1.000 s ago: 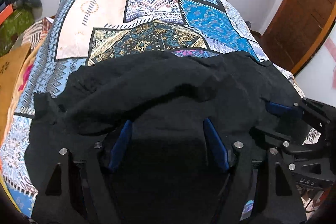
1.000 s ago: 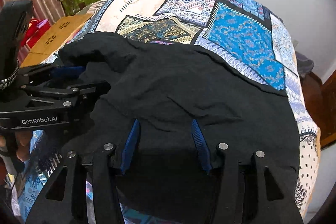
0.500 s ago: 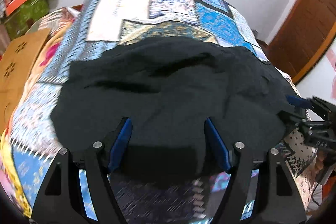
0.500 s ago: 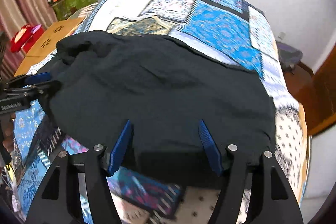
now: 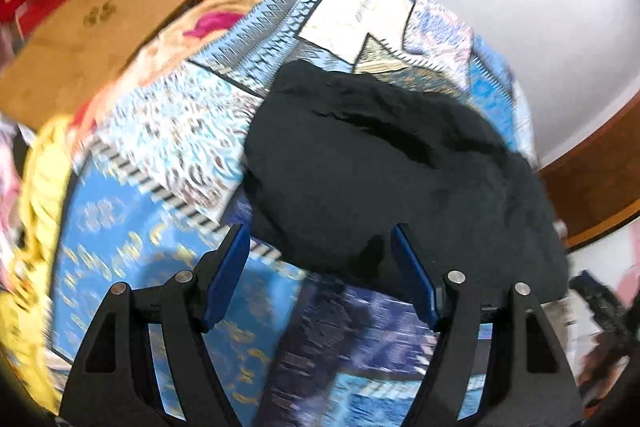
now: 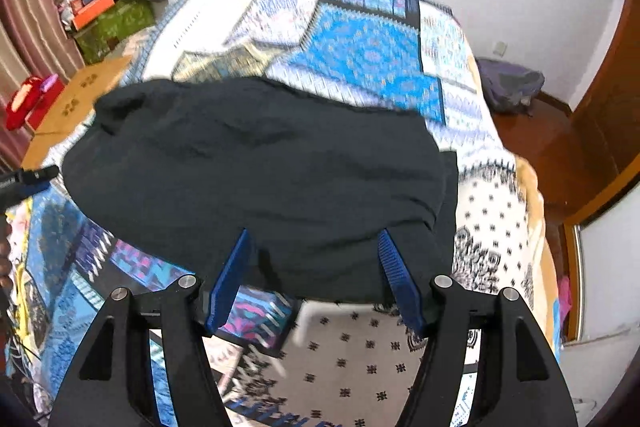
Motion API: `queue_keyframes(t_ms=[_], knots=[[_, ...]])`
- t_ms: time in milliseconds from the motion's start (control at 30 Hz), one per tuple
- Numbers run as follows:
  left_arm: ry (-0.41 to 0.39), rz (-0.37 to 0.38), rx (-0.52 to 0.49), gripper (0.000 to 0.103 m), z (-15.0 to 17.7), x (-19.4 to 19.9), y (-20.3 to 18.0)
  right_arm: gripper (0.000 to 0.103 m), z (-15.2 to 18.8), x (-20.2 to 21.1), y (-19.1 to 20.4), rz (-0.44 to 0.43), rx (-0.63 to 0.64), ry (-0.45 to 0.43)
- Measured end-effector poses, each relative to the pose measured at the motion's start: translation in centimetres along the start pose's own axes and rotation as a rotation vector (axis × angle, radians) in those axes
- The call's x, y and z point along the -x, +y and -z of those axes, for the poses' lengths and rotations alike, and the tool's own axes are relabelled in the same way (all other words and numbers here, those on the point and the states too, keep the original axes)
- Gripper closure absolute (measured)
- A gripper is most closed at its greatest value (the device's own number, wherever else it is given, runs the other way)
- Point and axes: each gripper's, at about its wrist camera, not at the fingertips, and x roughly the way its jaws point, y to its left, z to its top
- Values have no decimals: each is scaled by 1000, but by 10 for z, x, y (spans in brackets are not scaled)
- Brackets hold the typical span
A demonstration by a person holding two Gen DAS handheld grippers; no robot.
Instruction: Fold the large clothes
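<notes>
A large black garment [image 5: 392, 171] lies in a folded heap on the patterned blue bedspread [image 5: 160, 155]; it also shows in the right wrist view [image 6: 256, 167]. My left gripper [image 5: 320, 275] is open and empty, raised near the garment's near left edge. My right gripper [image 6: 312, 275] is open and empty, just above the garment's near edge. The left gripper's tip [image 6: 28, 179] shows at the left edge of the right wrist view.
A brown cardboard box [image 5: 80, 39] and red items [image 6: 28, 99] stand left of the bed. A green bin with clutter [image 6: 112, 23] is at the back left. A wooden door [image 6: 608, 99] and a purple bag [image 6: 508, 87] are on the right.
Both grippers have pulled back from the black garment, which now lies released on the bed. The left gripper has swung left; both views are blurred with motion.
</notes>
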Motion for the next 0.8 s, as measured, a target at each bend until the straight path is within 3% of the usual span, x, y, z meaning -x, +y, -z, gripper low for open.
queue_keyframes(t_ms=[67, 167, 233, 500, 600, 800], knots=[[17, 61, 44, 31, 4, 0, 0, 40, -7, 8, 8, -6, 9, -39], [64, 215, 148, 31, 11, -10, 5, 40, -18, 13, 21, -34, 20, -83], [95, 265, 203, 31, 13, -20, 8, 40, -25, 11, 31, -66, 22, -91], [132, 366, 421, 31, 15, -67, 27, 40, -28, -36, 62, -111, 43, -20], [99, 354, 428, 30, 6, -76, 23, 40, -21, -57, 64, -103, 31, 42], [13, 313, 468, 20, -6, -86, 13, 36, -14, -58, 67, -99, 54, 15]])
